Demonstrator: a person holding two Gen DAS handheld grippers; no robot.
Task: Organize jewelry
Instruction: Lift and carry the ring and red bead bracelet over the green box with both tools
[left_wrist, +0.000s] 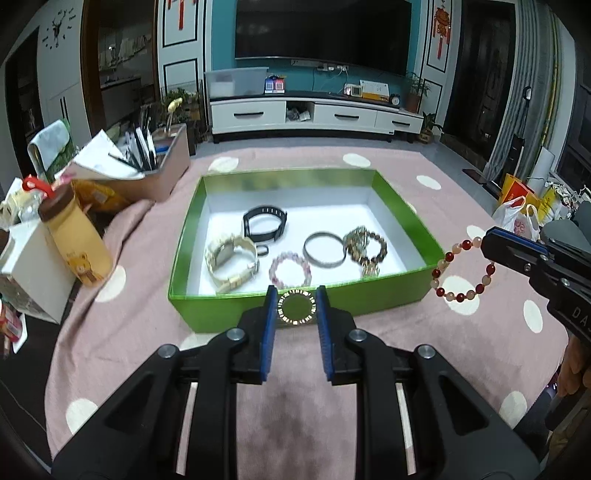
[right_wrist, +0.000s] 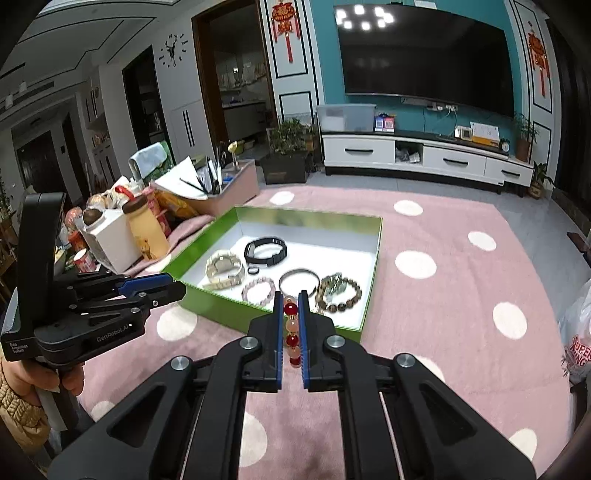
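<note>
Left wrist view shows my green box (left_wrist: 258, 314) on the pink worktop (left_wrist: 147, 258), my left tongs (left_wrist: 295, 295) clamped on a gold ring (left_wrist: 296, 308) at its near wall. Only there the red bead bracelet (left_wrist: 461, 271) shows whole, dangling from my right tongs (right_wrist: 291, 299), pinched edge-on.

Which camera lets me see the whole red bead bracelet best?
The left wrist view. There the red and peach bead bracelet hangs as a full loop from the right gripper, beside the green box. In the right wrist view the bracelet is edge-on between the gripper's blue pads, so only a few beads show.
</note>
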